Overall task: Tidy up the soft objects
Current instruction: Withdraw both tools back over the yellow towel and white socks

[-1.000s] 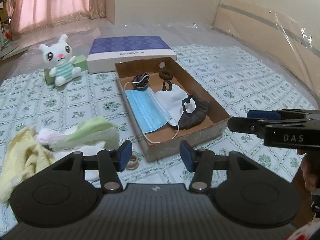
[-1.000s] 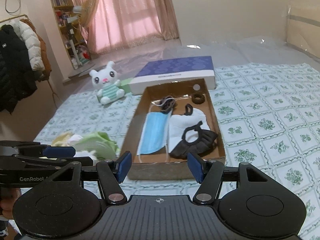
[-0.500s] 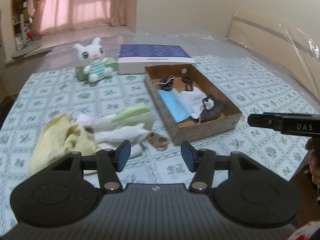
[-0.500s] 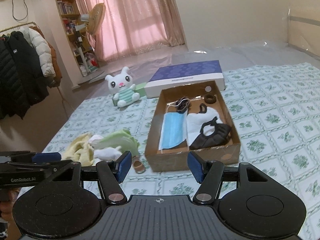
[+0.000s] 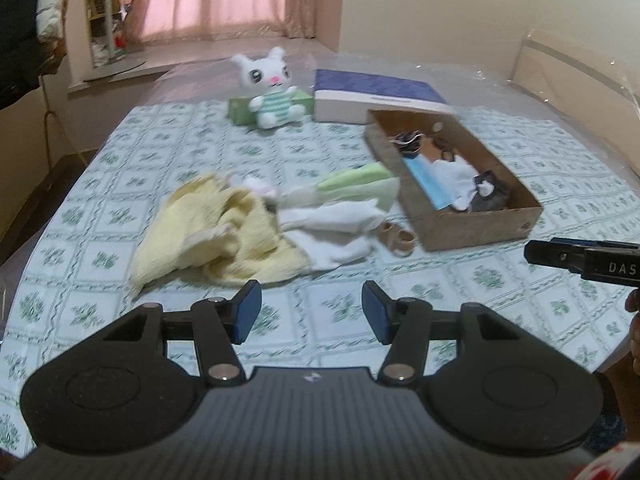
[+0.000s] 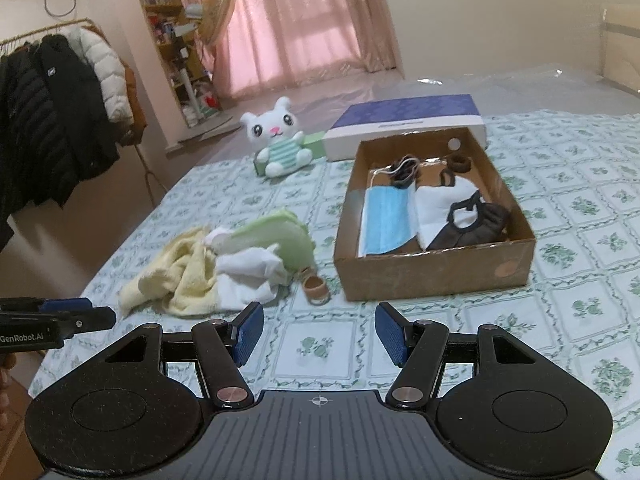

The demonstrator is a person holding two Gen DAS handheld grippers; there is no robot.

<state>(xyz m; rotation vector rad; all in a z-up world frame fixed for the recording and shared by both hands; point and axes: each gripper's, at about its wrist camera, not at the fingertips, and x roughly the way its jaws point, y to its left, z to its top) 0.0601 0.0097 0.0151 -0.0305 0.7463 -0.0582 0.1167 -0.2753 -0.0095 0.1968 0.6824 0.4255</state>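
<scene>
A pile of soft cloths lies on the bed: a yellow towel (image 5: 216,236), a white cloth (image 5: 332,228) and a green cloth (image 5: 360,186); the pile also shows in the right wrist view (image 6: 224,268). A tan hair tie (image 6: 315,286) lies beside it. An open cardboard box (image 6: 436,272) holds a blue mask (image 6: 386,220), a white mask (image 6: 444,204), a dark mask (image 6: 476,228) and hair ties. My left gripper (image 5: 311,312) is open and empty, short of the pile. My right gripper (image 6: 319,334) is open and empty, in front of the box.
A white plush rabbit (image 6: 280,146) sits against a green box at the back. A blue-topped box lid (image 6: 408,120) lies behind the cardboard box. A coat rack (image 6: 60,120) stands left of the bed. The bed's front edge is close below both grippers.
Both grippers have drawn back and up from the box. The left view has swung left, so the cloth pile is now centred. Both stay open.
</scene>
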